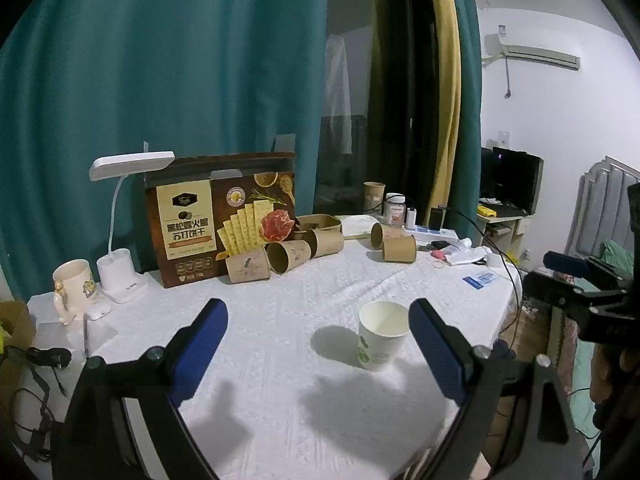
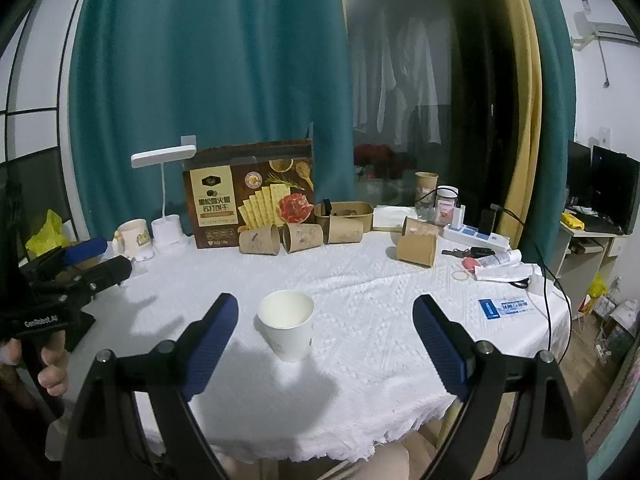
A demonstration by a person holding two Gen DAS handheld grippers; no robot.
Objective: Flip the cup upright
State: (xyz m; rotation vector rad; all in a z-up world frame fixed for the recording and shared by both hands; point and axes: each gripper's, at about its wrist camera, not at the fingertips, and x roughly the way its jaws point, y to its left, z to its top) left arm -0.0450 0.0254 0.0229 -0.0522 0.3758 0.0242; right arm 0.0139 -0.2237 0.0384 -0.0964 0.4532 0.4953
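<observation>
One white paper cup (image 1: 382, 335) stands upright, mouth up, on the white-clothed surface (image 1: 280, 392), near its front edge. Nothing touches it.

Left tongs (image 1: 320, 344): spread wide, gripping nothing. The cup sits between the blue pads, close to the right-hand pad (image 1: 434, 350) but apart from it. Right tongs (image 2: 326, 346): likewise spread wide and gripping nothing; the cup stands nearer their left-hand pad (image 2: 212, 344), with a gap showing.

Each pair of tongs appears at the edge of the other's view, held off to the side of the cup.

Back of the surface: a brown cracker box (image 1: 222, 216) standing upright, a white desk lamp (image 1: 120, 216) to its left, a cream mug (image 1: 74, 286) beside the lamp. Several brown paper cups (image 1: 288, 254) lie on their sides in front of the box; another brown cup (image 1: 399, 249) stands mouth down further right. A white power strip (image 2: 476, 238) and a blue card (image 2: 504, 306) lie toward the right side.
</observation>
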